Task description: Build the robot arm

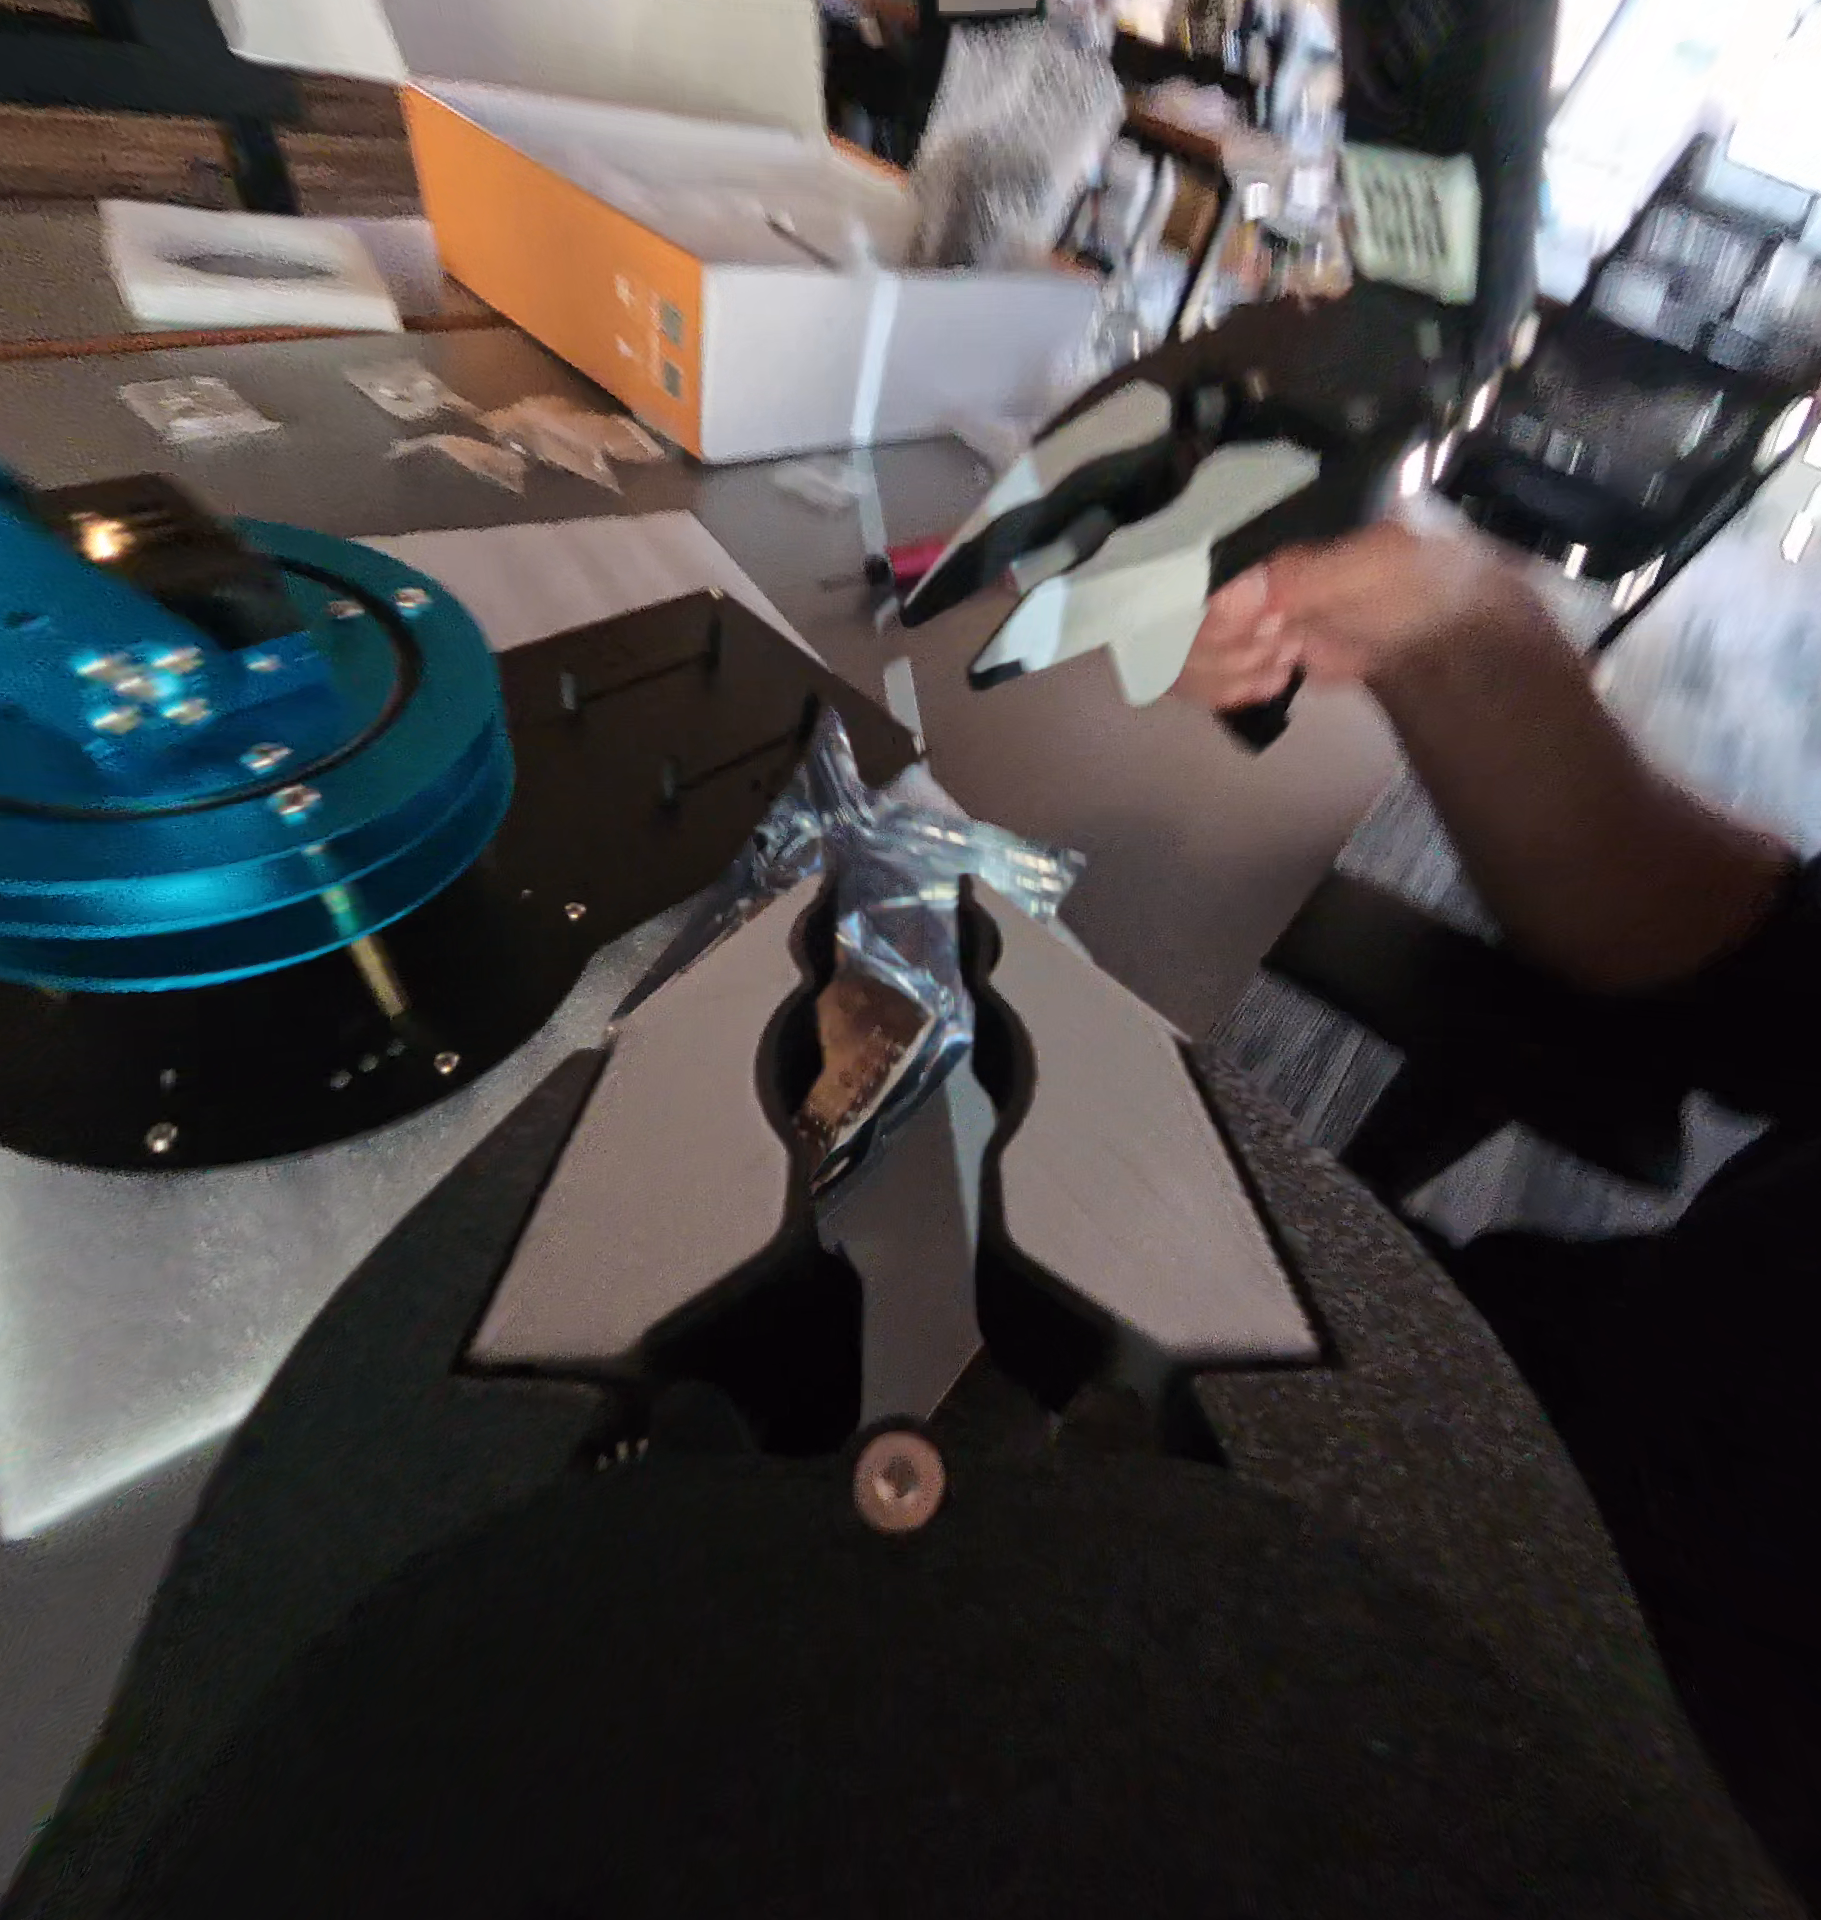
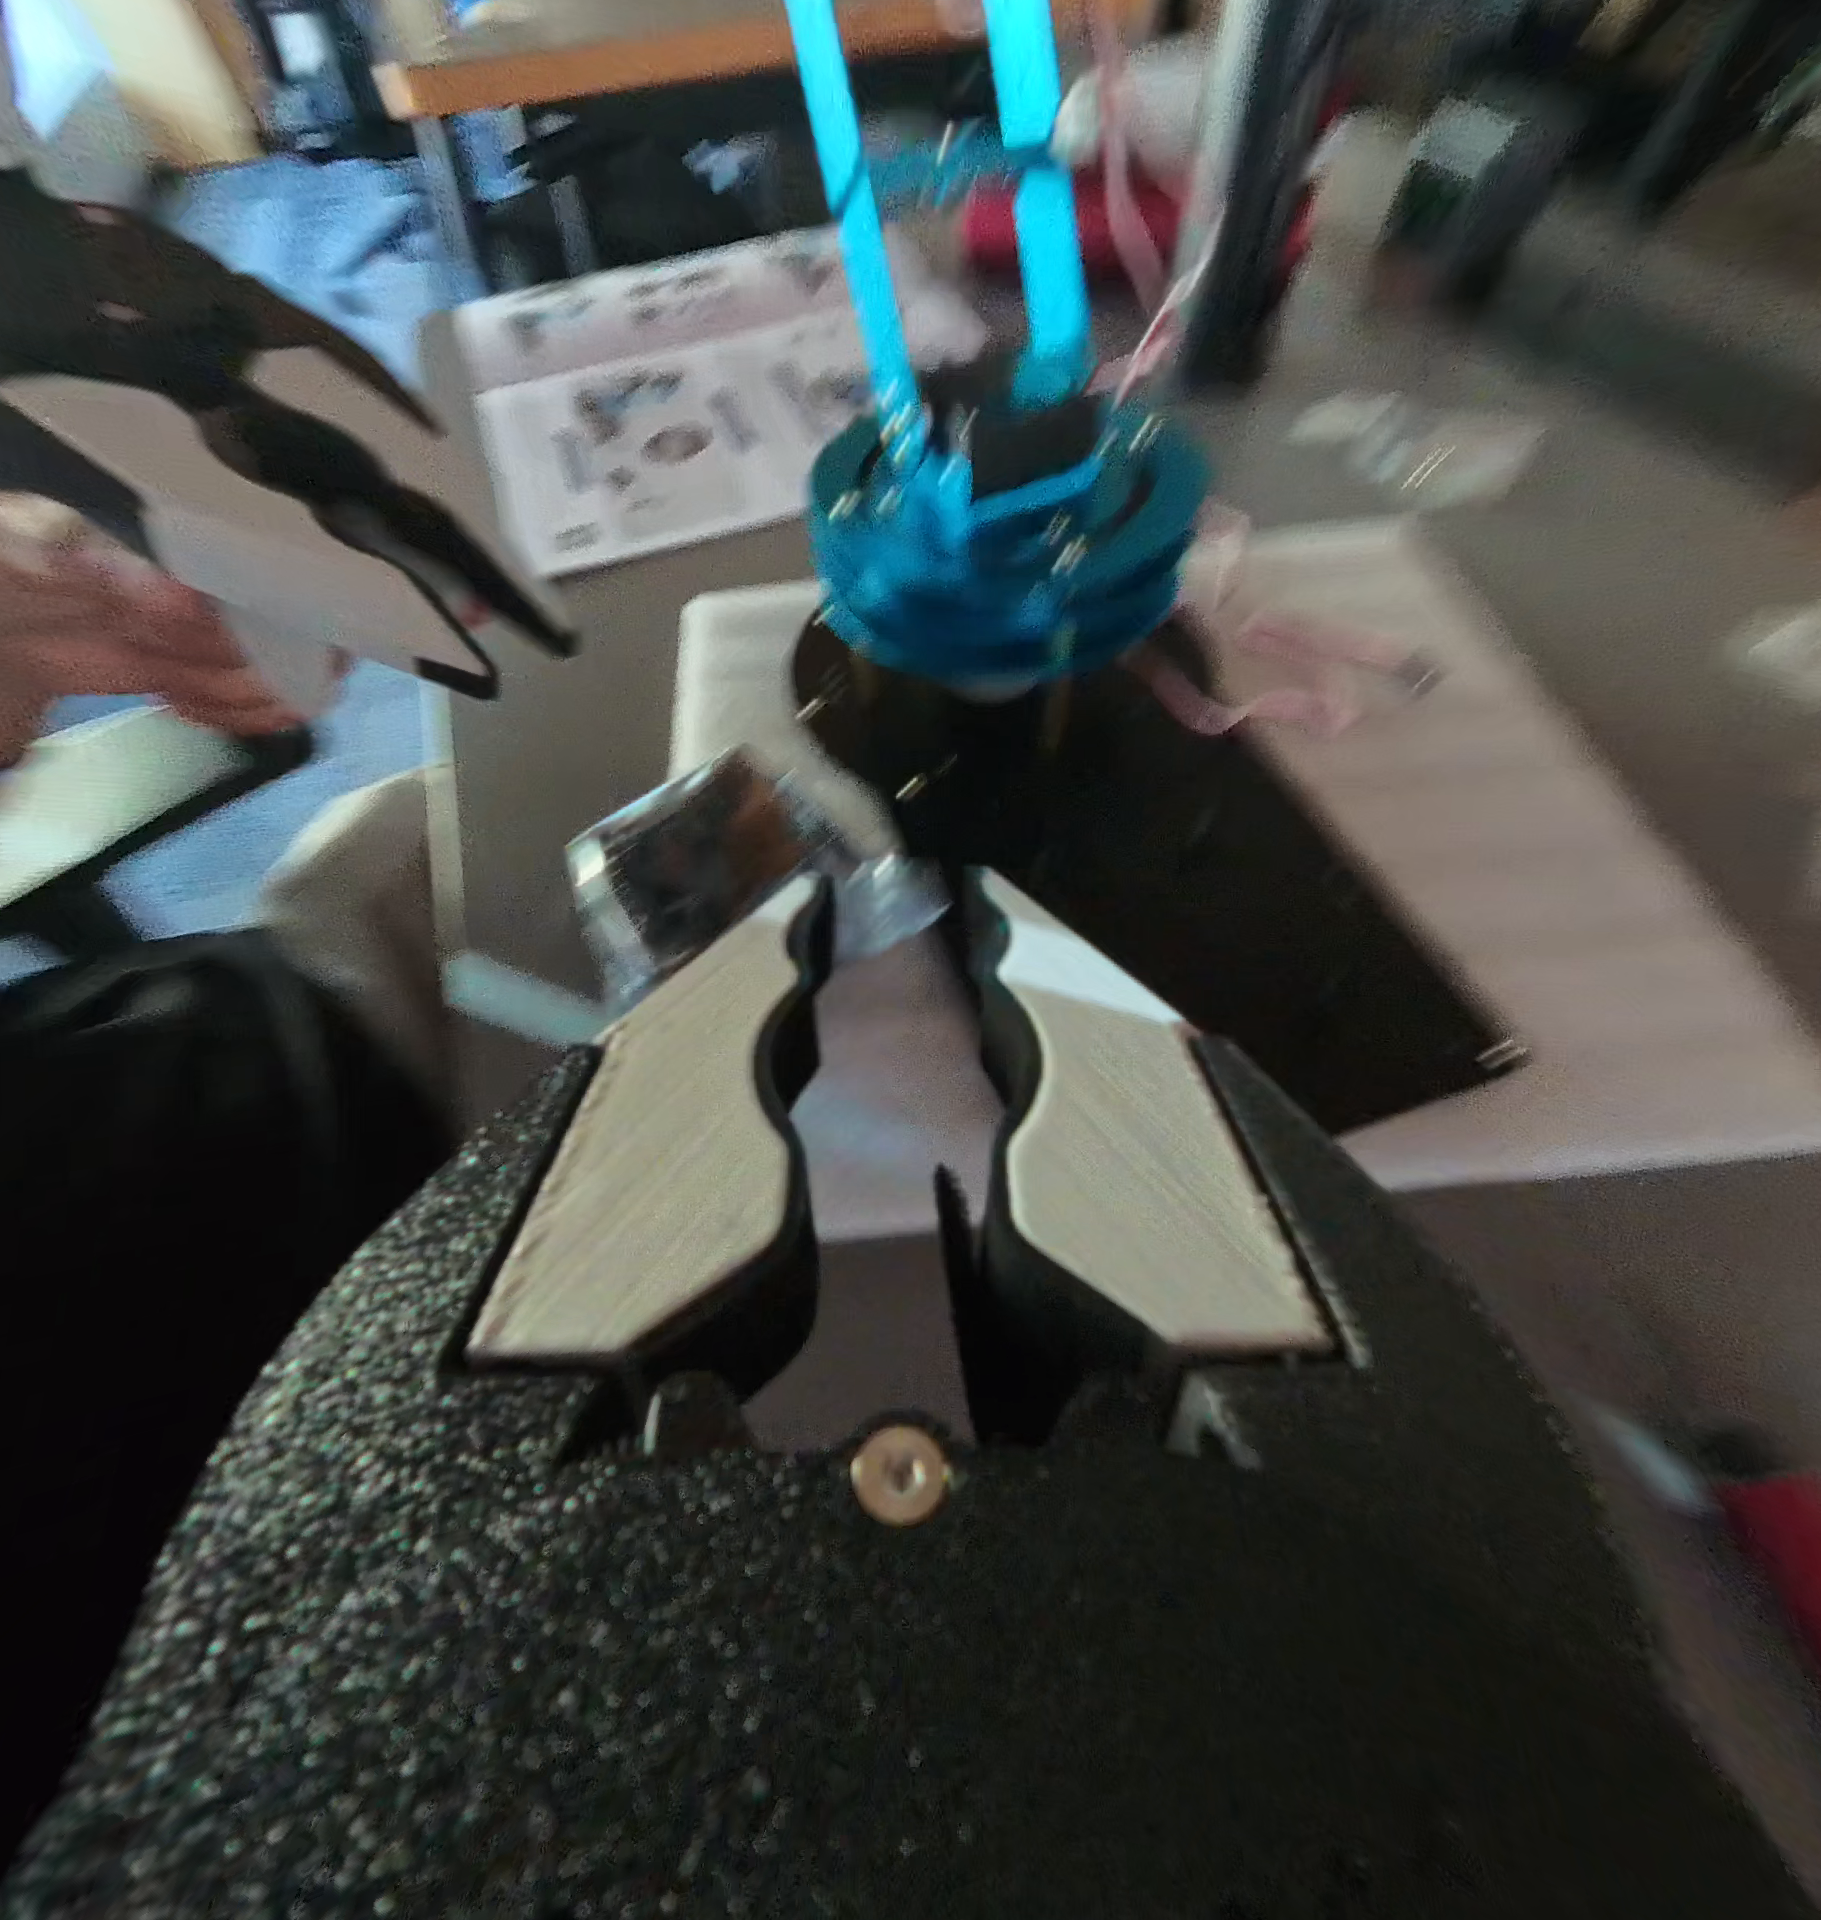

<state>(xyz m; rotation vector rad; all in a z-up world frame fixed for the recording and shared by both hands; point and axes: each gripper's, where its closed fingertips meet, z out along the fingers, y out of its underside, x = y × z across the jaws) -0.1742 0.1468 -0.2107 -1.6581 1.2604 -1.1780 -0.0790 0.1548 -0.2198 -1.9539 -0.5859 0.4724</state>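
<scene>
In the left wrist view my left gripper (image 1: 890,894) is shut on a crumpled clear plastic bag (image 1: 885,831), which runs back between the fingers with something brown inside. It is held just right of a blue round metal base (image 1: 262,790) on a black plate (image 1: 594,831). My right gripper (image 1: 953,644), held by a hand, hovers beyond it to the right. In the right wrist view my right gripper (image 2: 895,894) pinches a shiny silver packet (image 2: 698,862) at its tips, in front of the blue base (image 2: 999,561). The left gripper (image 2: 516,660) is at upper left.
An orange and white open box (image 1: 677,291) and a small white box (image 1: 241,265) stand at the back of the table, with small clear bags (image 1: 511,436) before them. A printed sheet (image 2: 657,436) lies beyond the base. A red object (image 2: 1789,1558) lies at lower right. Both views are blurred. Across from one pair of fingers to the other is roughly 10 cm. To the red object (image 2: 1789,1558): right tips about 20 cm, left tips about 30 cm.
</scene>
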